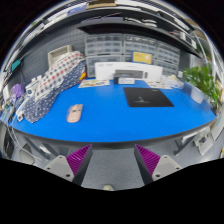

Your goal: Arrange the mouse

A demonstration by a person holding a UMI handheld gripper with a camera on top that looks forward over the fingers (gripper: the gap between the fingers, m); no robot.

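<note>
A pale beige mouse (74,113) lies on the blue tabletop (120,120), left of a black mouse pad (148,97). My gripper (113,158) is held back at the table's near edge, well short of the mouse, which lies ahead and to the left of the fingers. The two purple pads (80,156) stand wide apart with nothing between them. The gripper is open and empty.
A patterned cloth (50,85) hangs at the table's left. A white box and papers (125,72) sit at the back, with storage drawers (112,47) behind. A green plant (205,82) stands at the right.
</note>
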